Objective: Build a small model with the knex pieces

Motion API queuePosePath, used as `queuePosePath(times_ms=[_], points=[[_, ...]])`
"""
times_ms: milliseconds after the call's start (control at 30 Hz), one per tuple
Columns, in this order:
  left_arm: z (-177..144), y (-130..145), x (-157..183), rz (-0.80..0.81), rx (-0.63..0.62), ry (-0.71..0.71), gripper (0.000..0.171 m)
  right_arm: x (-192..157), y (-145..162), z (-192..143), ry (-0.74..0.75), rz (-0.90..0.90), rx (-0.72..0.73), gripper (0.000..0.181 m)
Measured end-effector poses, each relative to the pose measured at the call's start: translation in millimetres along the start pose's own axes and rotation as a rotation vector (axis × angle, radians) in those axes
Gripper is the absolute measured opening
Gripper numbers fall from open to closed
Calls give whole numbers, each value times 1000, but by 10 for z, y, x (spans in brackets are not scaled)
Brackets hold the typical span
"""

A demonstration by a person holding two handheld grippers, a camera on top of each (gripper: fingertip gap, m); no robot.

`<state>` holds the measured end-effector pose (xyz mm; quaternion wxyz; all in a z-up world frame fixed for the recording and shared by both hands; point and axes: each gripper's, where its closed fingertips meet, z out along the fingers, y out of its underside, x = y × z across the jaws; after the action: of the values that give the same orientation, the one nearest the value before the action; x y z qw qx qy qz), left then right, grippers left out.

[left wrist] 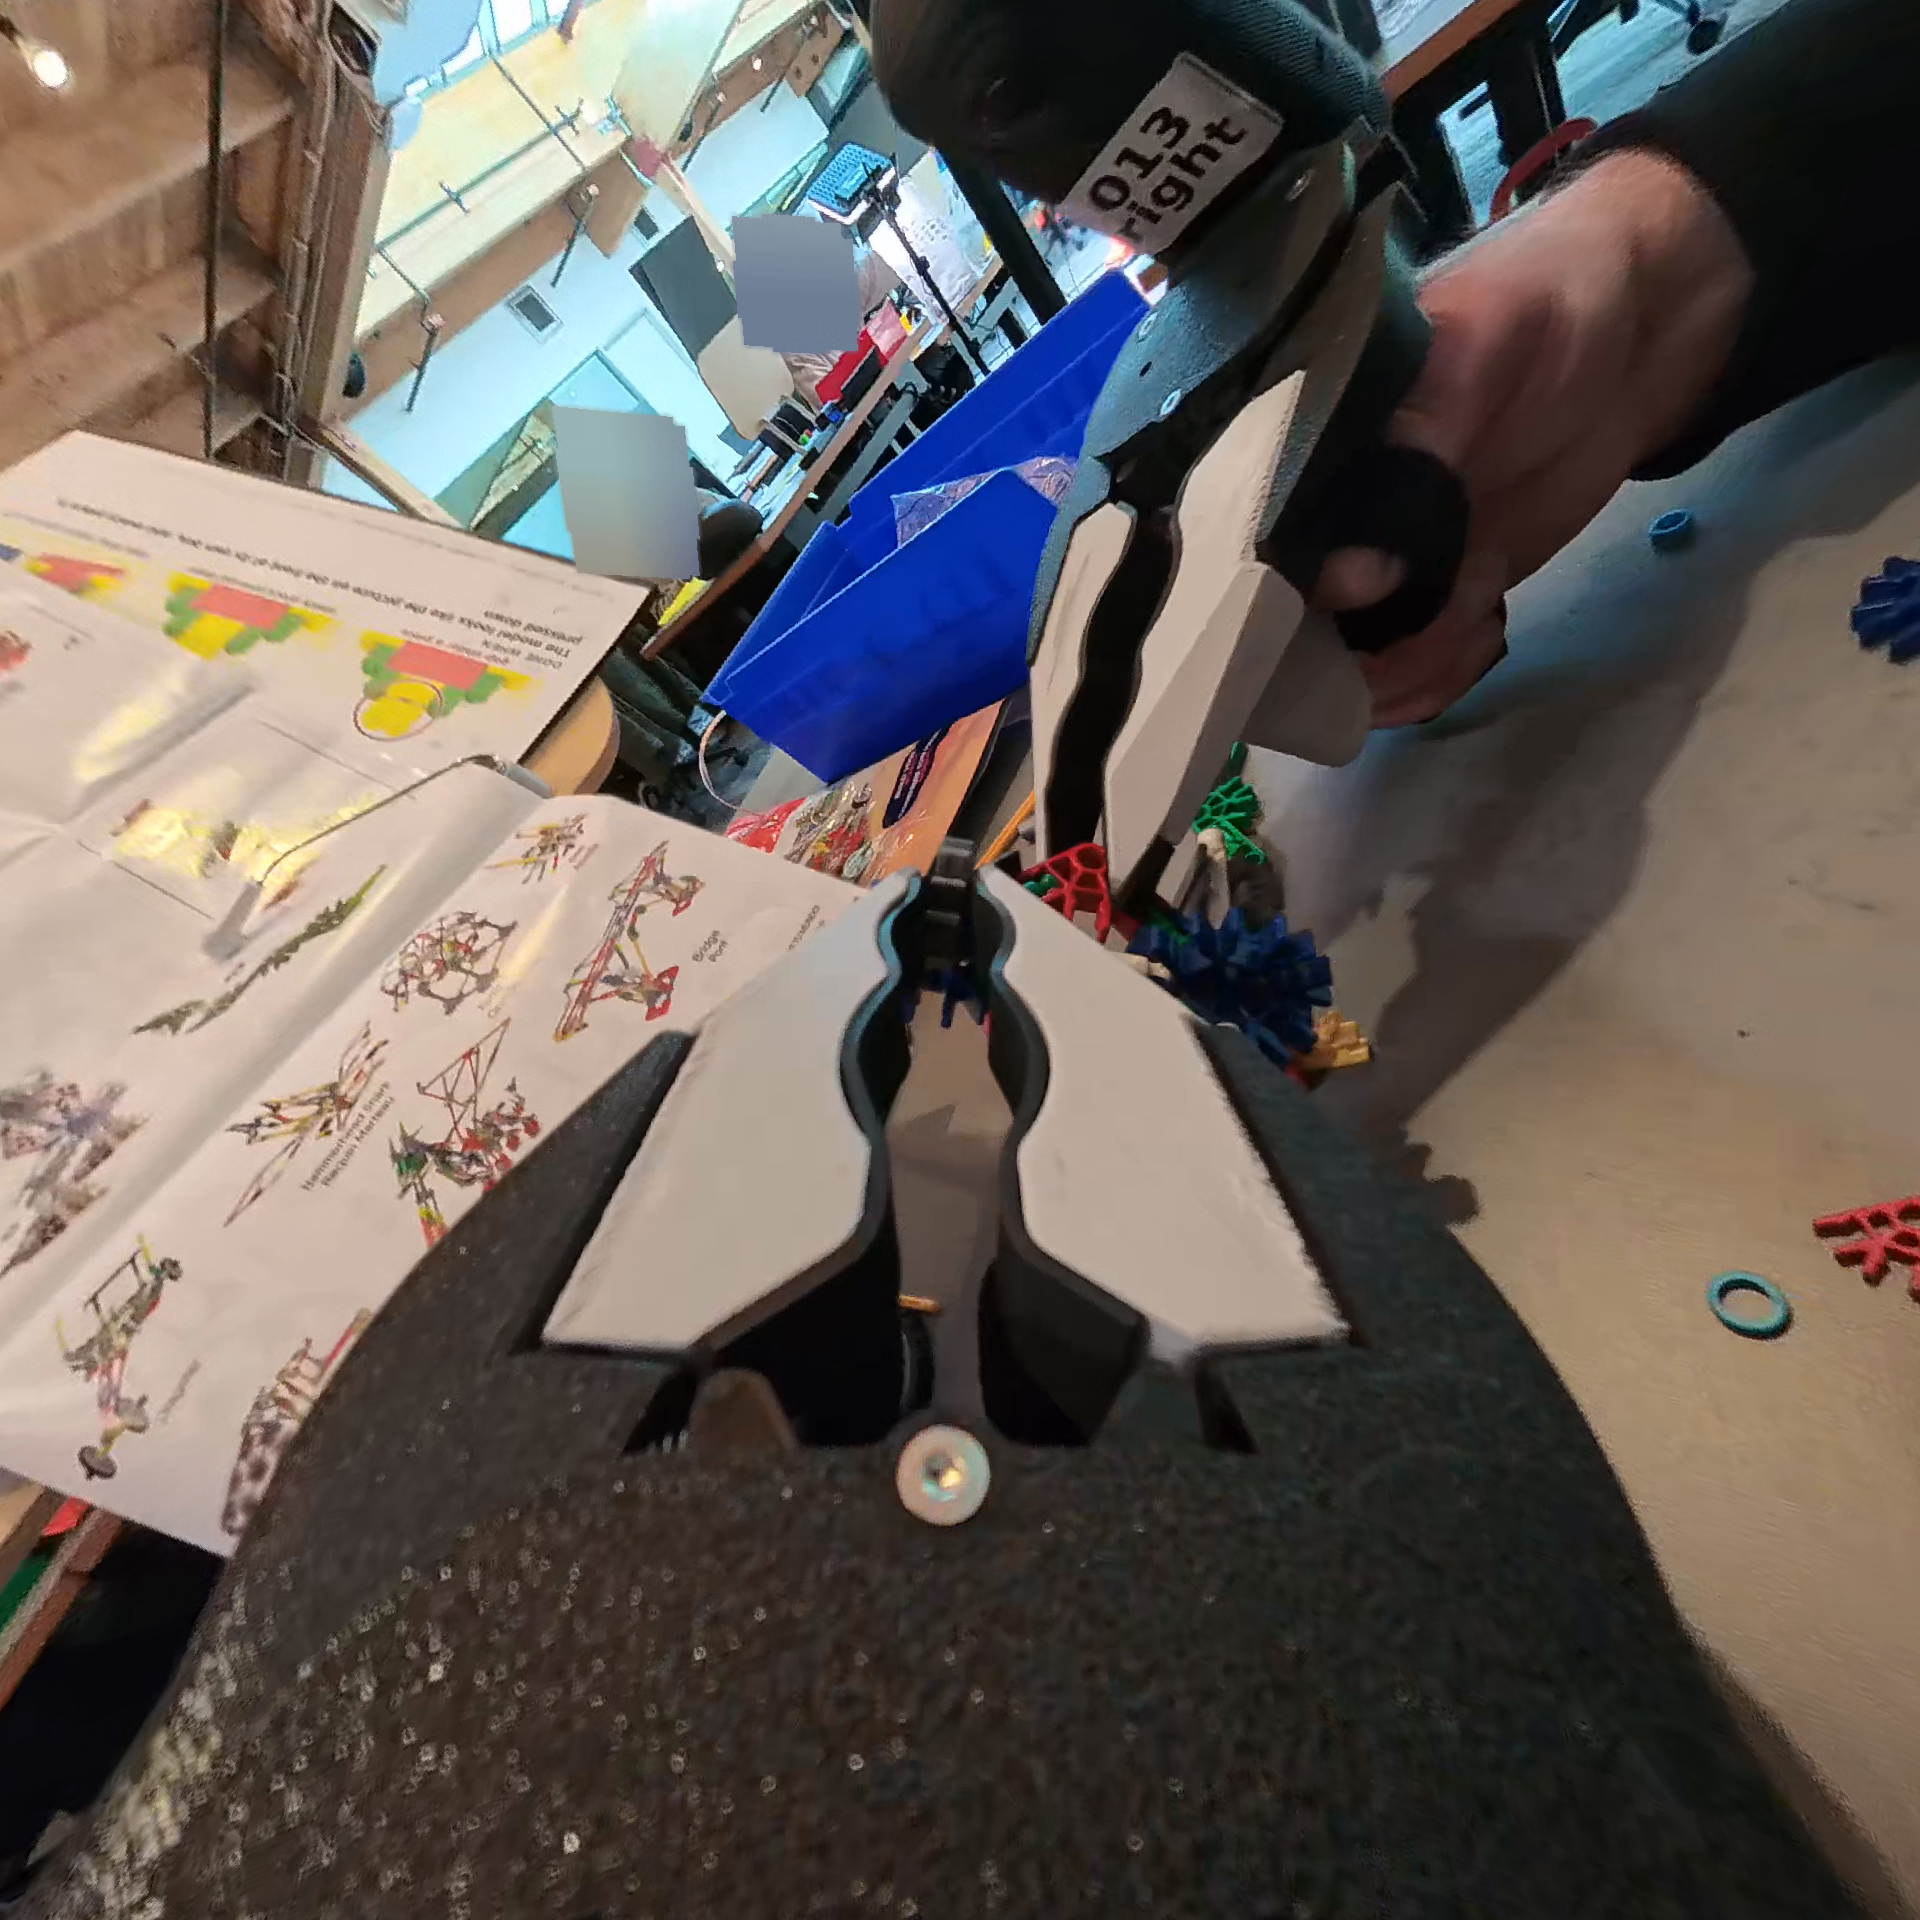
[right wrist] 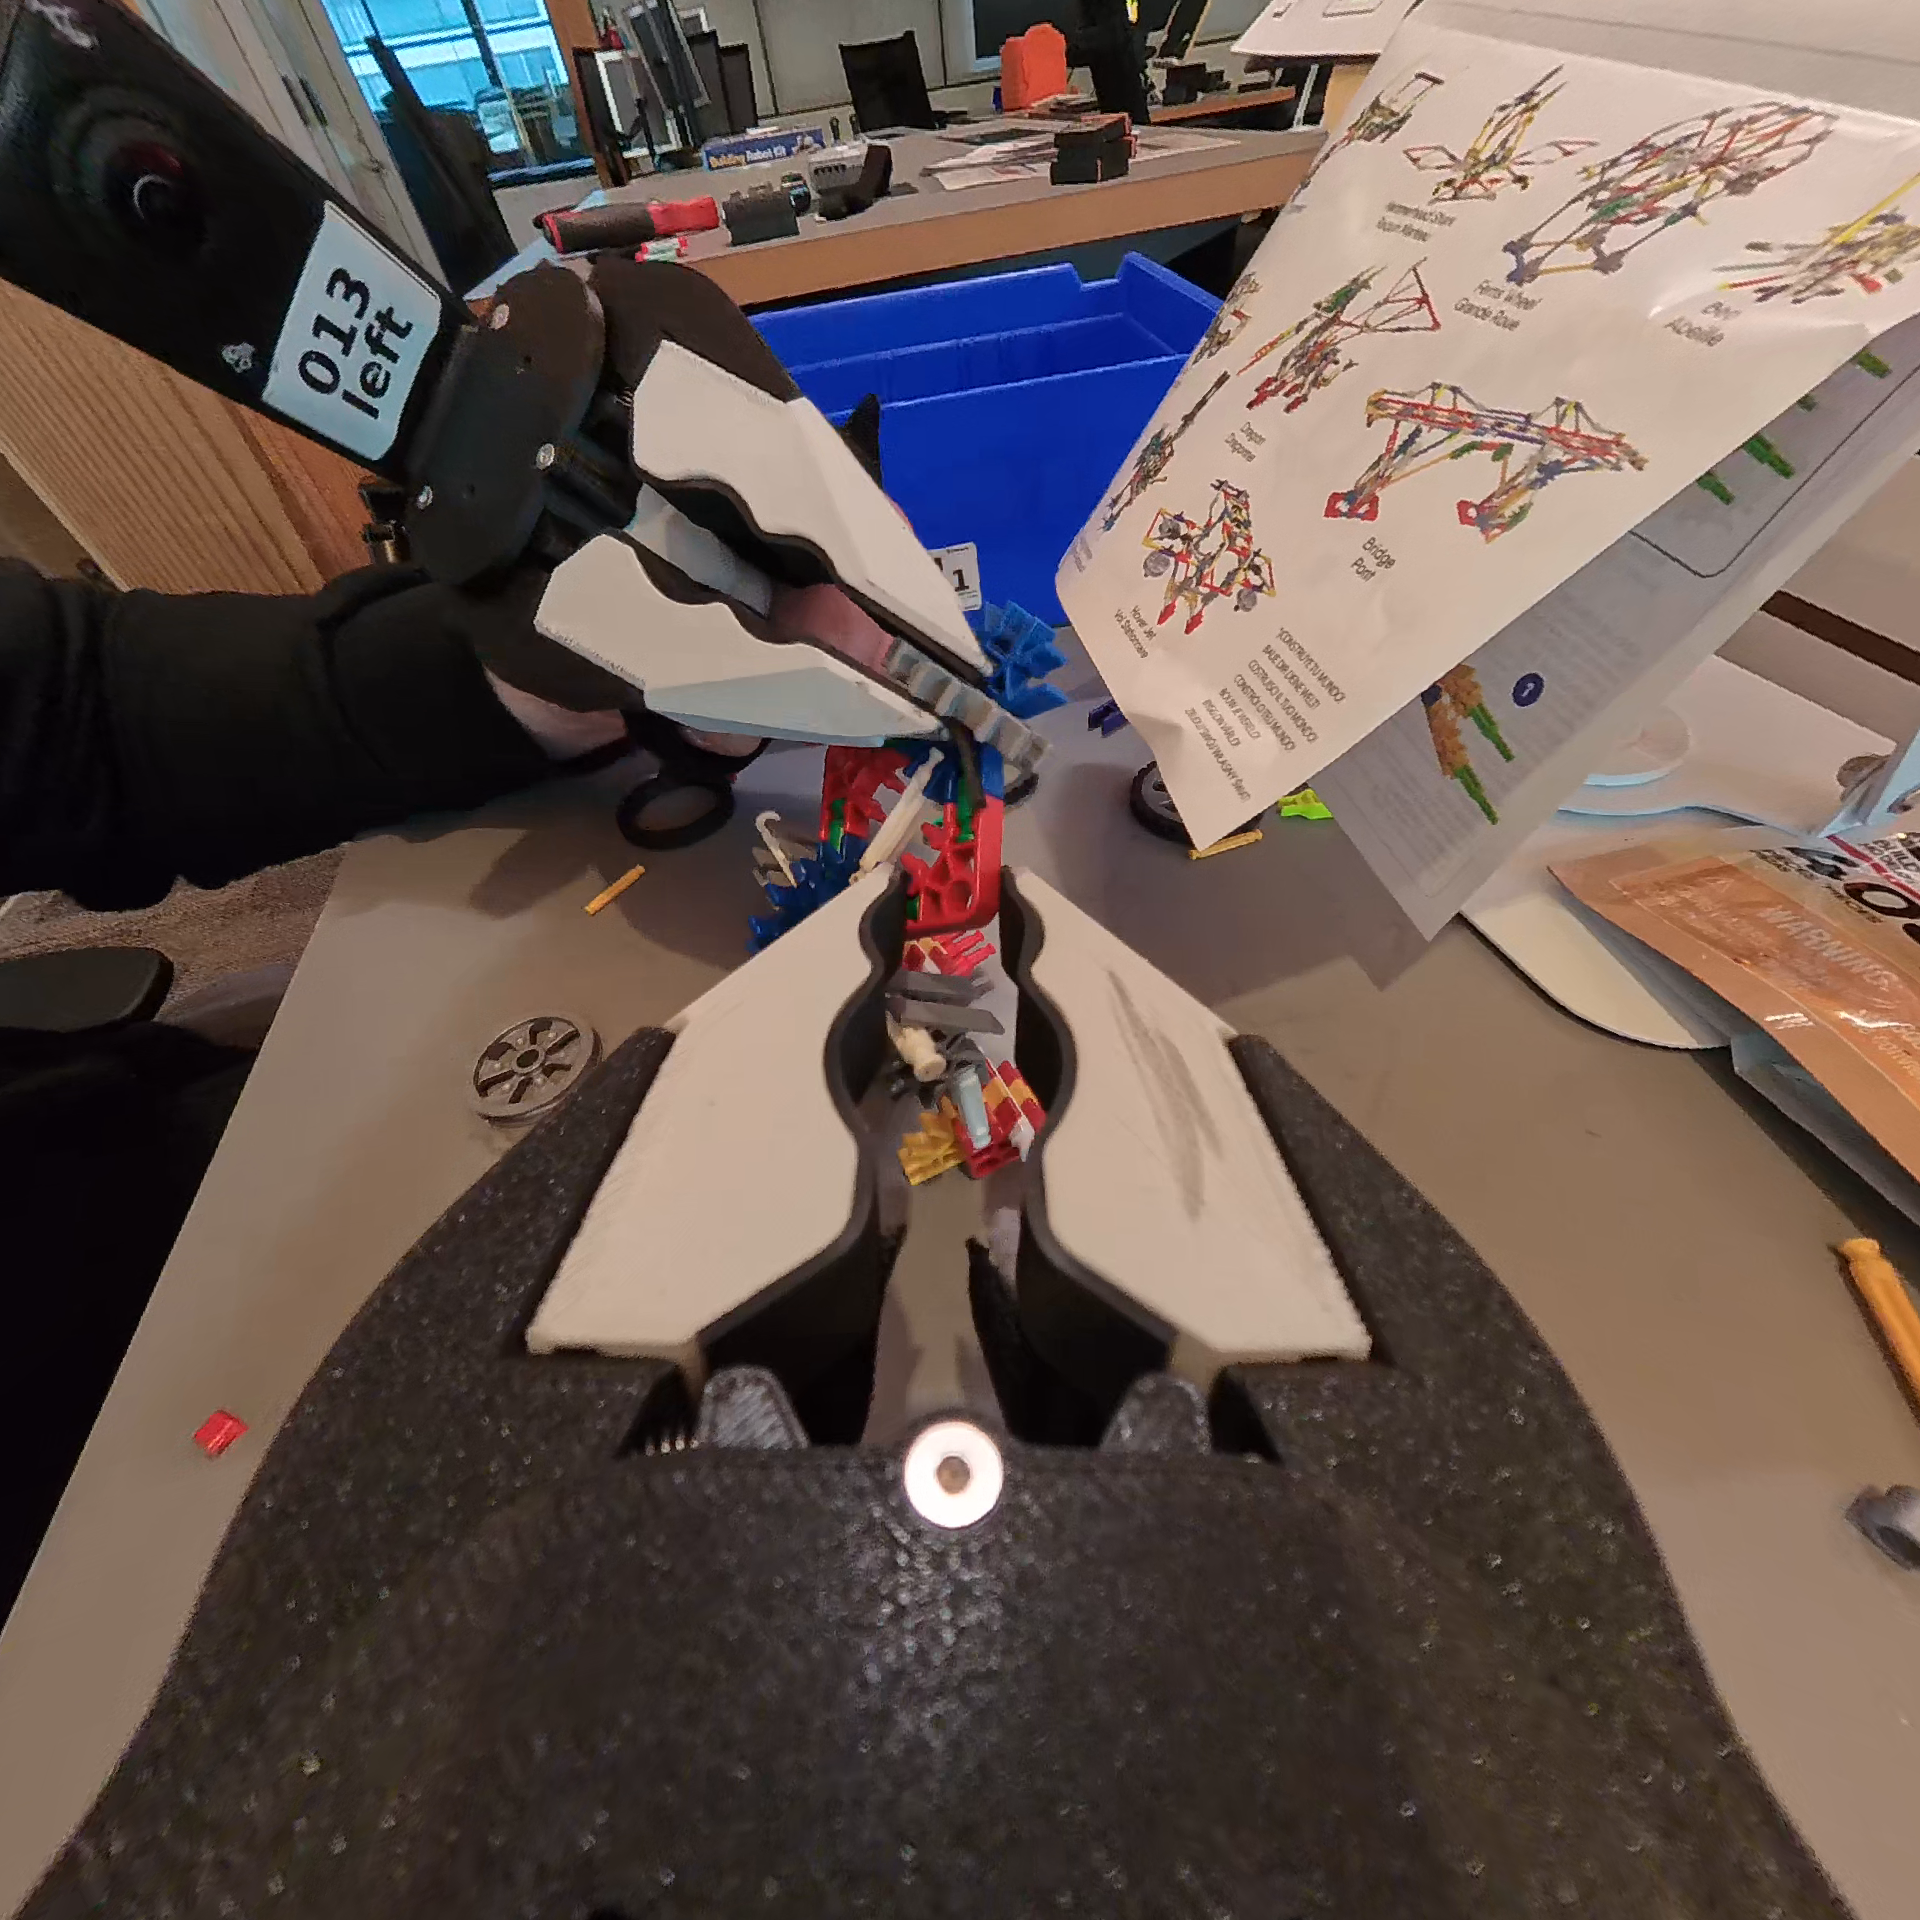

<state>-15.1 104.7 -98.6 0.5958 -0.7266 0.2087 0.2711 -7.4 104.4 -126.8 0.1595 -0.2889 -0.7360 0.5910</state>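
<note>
A toy model of red, blue, yellow and white plastic connectors and rods [right wrist: 940, 831] stands on the grey table [right wrist: 1351, 1143]. My right gripper [right wrist: 951, 888] is shut on a red connector [right wrist: 961, 862] of the model; the right gripper also shows in the left wrist view [left wrist: 1148, 883], pointing down into the model [left wrist: 1247, 971]. My left gripper [left wrist: 951, 883] is shut on a grey toothed piece [right wrist: 966, 707] at the top of the model. The left gripper also shows in the right wrist view [right wrist: 971, 696], coming in from the left. Both are held by gloved hands.
Blue bins [right wrist: 987, 416] stand behind the model. A printed instruction sheet [right wrist: 1455, 364] hangs at the right and shows in the left wrist view [left wrist: 364, 987]. Loose parts lie about: a grey wheel [right wrist: 535, 1065], a black tyre [right wrist: 675, 805], a yellow rod [right wrist: 1881, 1309], a teal ring [left wrist: 1749, 1304]. The tips of both grippers are at nearly the same place. The grey wheel [right wrist: 535, 1065] is about equally far from each gripper, around 15 centimetres.
</note>
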Motion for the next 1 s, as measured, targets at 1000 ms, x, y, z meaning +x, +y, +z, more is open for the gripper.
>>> queuePosePath(times_ms=[1000], points=[[-79,-104,46,-541,168,283,24,-41,-54,-51,32,-174,10,11]])
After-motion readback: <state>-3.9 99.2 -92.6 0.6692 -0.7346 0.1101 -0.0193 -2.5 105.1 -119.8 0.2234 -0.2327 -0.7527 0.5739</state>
